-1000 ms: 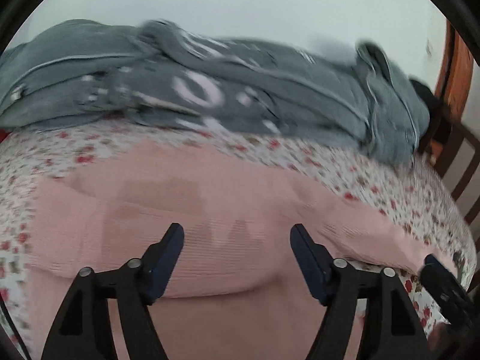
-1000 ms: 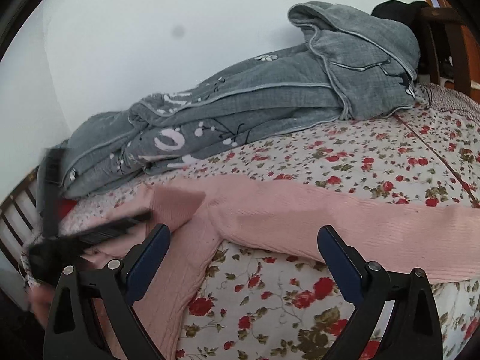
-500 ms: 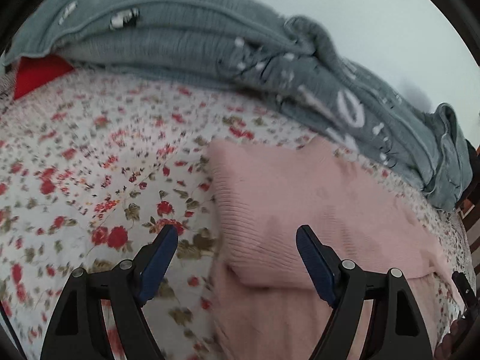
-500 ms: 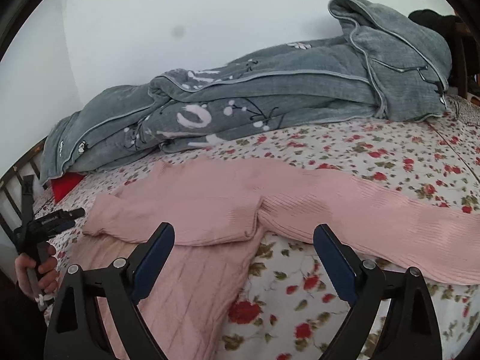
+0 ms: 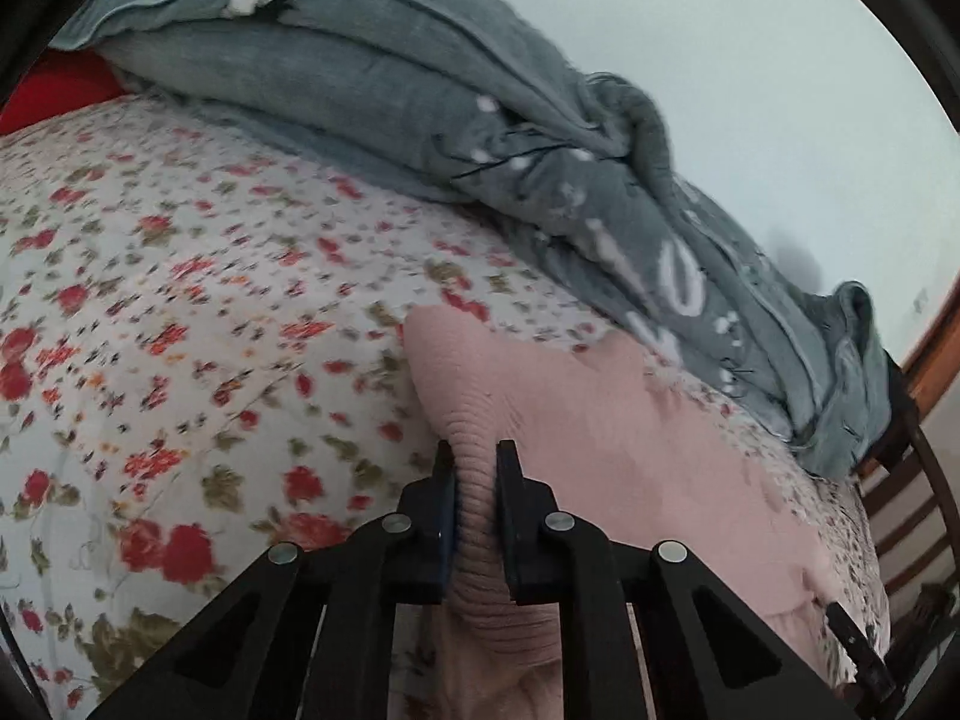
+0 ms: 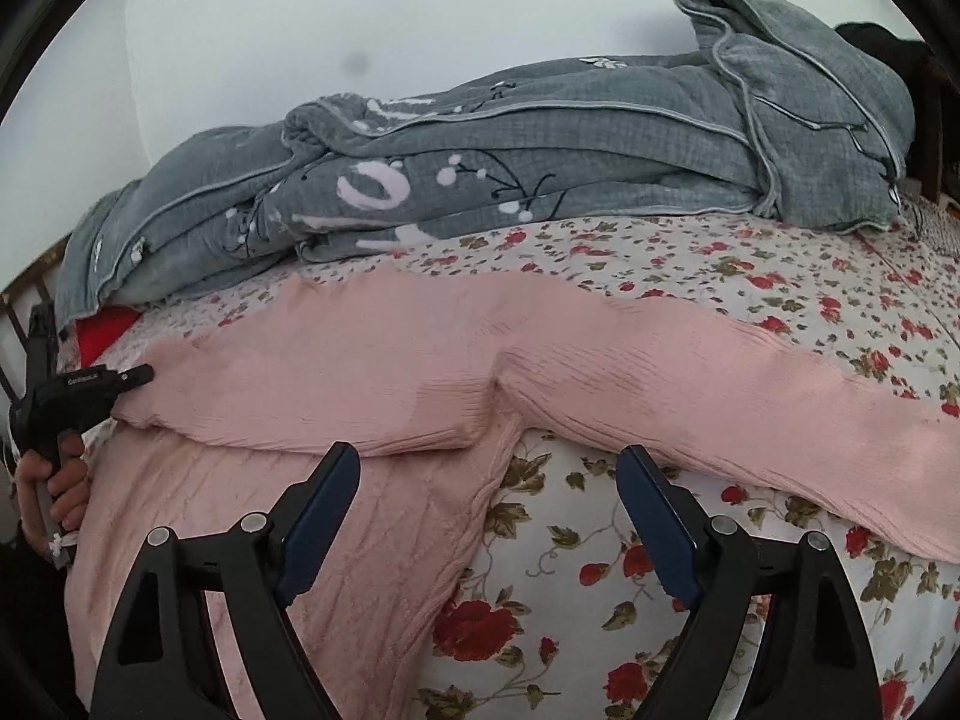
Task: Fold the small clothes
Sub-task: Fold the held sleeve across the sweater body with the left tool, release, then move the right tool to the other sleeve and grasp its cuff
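Note:
A pink knit sweater [image 6: 372, 372] lies on the floral bed, partly folded, with one long sleeve [image 6: 750, 396] stretched out to the right. My left gripper [image 5: 474, 468] is shut on the sweater's folded left edge [image 5: 474, 516]; it also shows in the right wrist view [image 6: 129, 378] at the sweater's far left corner. My right gripper [image 6: 489, 480] is open and empty, just above the bed near the sweater's armpit, touching nothing.
A grey quilt [image 6: 540, 144] is piled along the wall behind the sweater. A red cushion [image 5: 54, 90] peeks out under its left end. The floral sheet [image 5: 180, 330] spreads to the left. A wooden bed frame [image 5: 912, 480] stands at the right.
My left gripper swung to the sweater's left edge and closed on it. My right gripper stayed open and drew slightly nearer the sweater.

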The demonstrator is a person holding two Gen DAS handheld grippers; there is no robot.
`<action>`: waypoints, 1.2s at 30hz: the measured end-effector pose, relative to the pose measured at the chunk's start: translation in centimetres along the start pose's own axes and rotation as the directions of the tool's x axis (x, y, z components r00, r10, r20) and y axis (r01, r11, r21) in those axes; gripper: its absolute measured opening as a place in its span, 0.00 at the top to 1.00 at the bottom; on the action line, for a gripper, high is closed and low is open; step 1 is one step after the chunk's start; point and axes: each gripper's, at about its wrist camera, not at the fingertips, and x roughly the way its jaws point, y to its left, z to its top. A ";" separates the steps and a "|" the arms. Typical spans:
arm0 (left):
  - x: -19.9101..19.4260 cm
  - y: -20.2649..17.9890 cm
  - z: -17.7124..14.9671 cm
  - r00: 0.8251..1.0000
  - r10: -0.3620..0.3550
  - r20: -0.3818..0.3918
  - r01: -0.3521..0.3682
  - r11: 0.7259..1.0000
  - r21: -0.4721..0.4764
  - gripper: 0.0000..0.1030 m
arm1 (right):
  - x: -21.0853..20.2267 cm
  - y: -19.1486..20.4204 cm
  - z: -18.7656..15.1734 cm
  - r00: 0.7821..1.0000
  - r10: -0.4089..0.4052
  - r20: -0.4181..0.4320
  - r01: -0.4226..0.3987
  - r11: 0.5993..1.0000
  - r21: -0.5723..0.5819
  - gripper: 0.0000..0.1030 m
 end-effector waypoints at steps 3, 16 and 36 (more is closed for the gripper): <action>1.0 0.3 -0.3 0.998 0.028 -0.050 -0.029 0.999 -0.021 0.81 | 0.1 -0.2 0.0 1.000 -0.003 -0.011 0.003 1.000 0.017 0.15; 1.5 -4.0 -1.3 0.997 0.047 -0.061 -0.032 0.974 0.222 0.54 | -0.6 -0.6 -0.2 1.000 -0.026 0.007 0.025 0.999 0.048 0.15; 1.5 -5.0 -1.8 0.997 0.050 -0.056 -0.032 0.959 0.282 0.32 | -6.4 -3.4 0.6 0.975 -0.191 0.111 0.187 0.981 0.046 0.27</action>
